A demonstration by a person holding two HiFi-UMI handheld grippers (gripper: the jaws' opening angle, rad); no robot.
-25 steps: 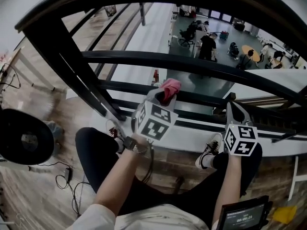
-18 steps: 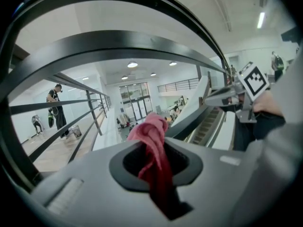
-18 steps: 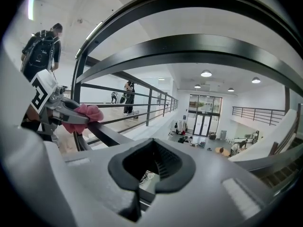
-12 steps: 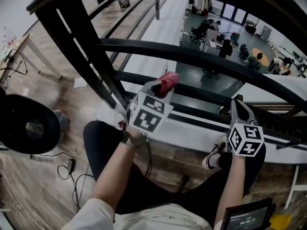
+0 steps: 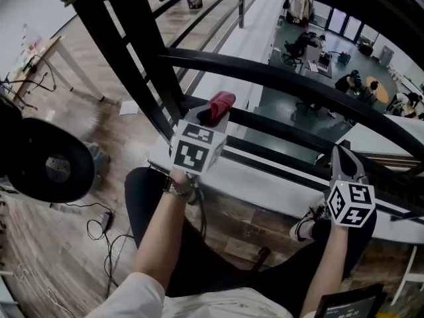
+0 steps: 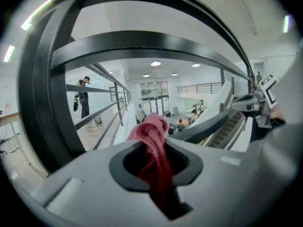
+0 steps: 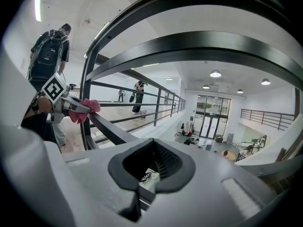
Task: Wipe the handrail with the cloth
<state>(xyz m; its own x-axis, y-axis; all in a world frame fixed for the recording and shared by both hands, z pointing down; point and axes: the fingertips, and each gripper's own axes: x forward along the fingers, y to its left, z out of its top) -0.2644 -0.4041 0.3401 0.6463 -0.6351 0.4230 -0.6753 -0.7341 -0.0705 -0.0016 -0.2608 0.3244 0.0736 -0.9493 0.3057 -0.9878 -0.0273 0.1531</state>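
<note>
Red cloth (image 5: 216, 105) was pinched in the left tool (image 5: 211, 114), its bunched end at a lower handrail bar (image 5: 278, 126), just beside the slanted black post (image 5: 139, 52). The right tool (image 5: 344, 159), jaws pressed together on nothing, was held well apart to the right, above the person's shoe (image 5: 306, 225).

Two tools, left tool (image 5: 211, 116) and right tool (image 5: 344, 155), one red cloth (image 5: 219, 104), one black handrail (image 5: 387, 8), one round fan (image 5: 50, 167).
</note>
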